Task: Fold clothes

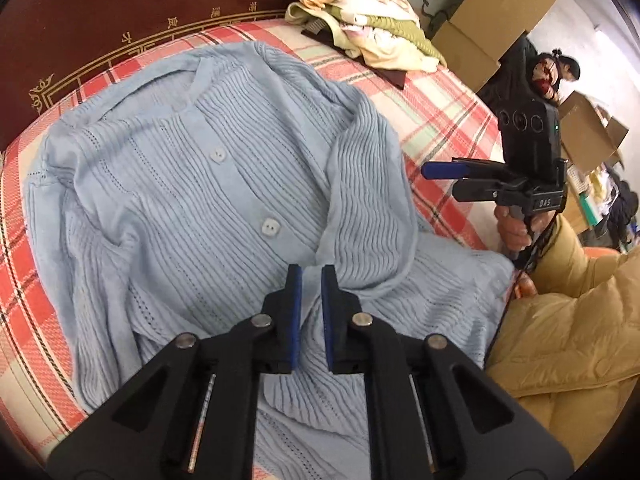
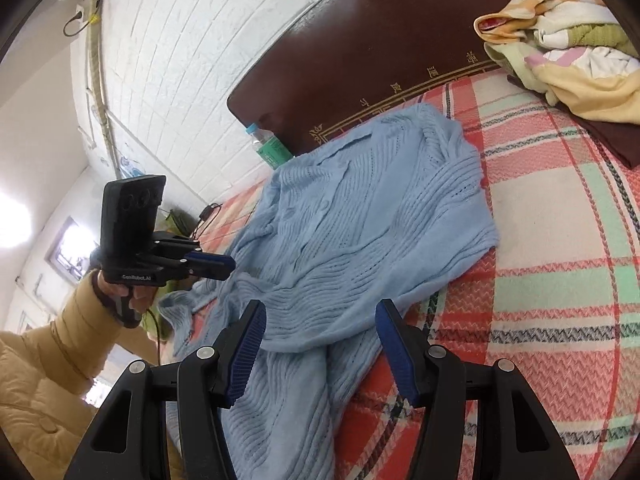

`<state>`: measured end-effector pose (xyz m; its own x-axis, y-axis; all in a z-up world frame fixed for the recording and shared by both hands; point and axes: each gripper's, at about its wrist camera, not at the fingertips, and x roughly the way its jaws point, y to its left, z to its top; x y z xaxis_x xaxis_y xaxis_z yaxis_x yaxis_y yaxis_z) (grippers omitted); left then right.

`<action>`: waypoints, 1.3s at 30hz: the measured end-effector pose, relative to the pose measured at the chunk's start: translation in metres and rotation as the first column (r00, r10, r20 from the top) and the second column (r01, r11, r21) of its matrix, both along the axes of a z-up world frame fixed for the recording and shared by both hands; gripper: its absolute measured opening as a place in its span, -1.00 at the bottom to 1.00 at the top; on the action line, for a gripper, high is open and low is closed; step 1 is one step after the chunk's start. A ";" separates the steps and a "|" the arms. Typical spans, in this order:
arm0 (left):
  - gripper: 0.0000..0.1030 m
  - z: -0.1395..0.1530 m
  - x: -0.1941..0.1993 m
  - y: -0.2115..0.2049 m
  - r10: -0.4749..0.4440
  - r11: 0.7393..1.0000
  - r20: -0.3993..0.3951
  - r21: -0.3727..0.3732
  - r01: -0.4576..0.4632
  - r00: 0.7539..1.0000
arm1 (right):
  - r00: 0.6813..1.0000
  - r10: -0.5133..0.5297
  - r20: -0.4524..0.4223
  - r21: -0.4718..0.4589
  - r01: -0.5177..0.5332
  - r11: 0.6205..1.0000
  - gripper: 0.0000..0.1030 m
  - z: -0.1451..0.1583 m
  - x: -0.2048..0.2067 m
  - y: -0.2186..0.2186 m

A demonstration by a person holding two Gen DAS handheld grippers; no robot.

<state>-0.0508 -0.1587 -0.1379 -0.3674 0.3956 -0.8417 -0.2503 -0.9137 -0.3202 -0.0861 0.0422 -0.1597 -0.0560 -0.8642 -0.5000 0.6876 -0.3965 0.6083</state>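
Observation:
A light blue knit cardigan (image 1: 192, 184) with white buttons lies spread on the plaid bed cover (image 1: 448, 92), its right sleeve folded across the front. My left gripper (image 1: 311, 276) hovers just above the cardigan's lower front, jaws a narrow gap apart with nothing between them. It shows from the side in the right wrist view (image 2: 224, 264). My right gripper (image 2: 320, 312) is open wide over the cardigan's (image 2: 360, 220) lower edge, empty. It also shows in the left wrist view (image 1: 432, 170), off the cardigan's right side above the cover.
A pile of crumpled clothes (image 1: 360, 20) sits at the bed's far corner by the dark headboard (image 1: 120, 12). Cardboard boxes (image 1: 492, 12) and a person (image 1: 556, 72) stand beyond the bed. A water bottle (image 2: 268, 144) stands beside the headboard.

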 end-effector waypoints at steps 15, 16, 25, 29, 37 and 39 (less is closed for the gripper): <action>0.36 -0.045 0.021 0.006 -0.052 0.999 0.106 0.021 0.050 0.993 | 0.890 0.250 -0.381 0.494 -0.032 0.869 0.13 0.002 -0.042 -0.084; 0.26 -0.049 0.022 0.009 -0.055 0.998 0.120 0.002 0.055 0.991 | 0.877 0.279 -0.390 0.526 -0.037 0.850 0.13 -0.004 -0.040 -0.089; -0.69 -0.037 0.021 0.010 0.009 0.995 0.076 -0.104 -0.001 0.997 | 0.861 0.269 -0.432 0.559 0.021 0.829 -0.82 0.006 -0.048 -0.088; -0.69 -0.013 0.008 -0.004 0.060 0.991 0.007 -0.117 -0.059 0.998 | 0.922 0.100 -0.375 0.406 0.066 0.912 -0.83 0.038 -0.076 -0.067; -0.68 -0.001 -0.056 -0.057 0.195 0.969 -0.047 -0.147 -0.200 0.980 | 0.972 -0.165 -0.169 0.276 0.208 0.938 -0.81 0.037 -0.144 -0.048; -0.63 -0.008 -0.070 -0.061 0.218 0.958 -0.048 -0.182 -0.223 0.975 | 0.974 -0.161 -0.159 0.311 0.204 0.928 -0.80 0.025 -0.148 -0.055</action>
<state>-0.1210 -0.2199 -0.1454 -0.4517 0.1401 -0.8811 -0.0421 -0.9898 -0.1358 -0.2339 -0.0128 -0.1345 -0.2797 -0.6256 -0.7283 0.6481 -0.6827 0.3375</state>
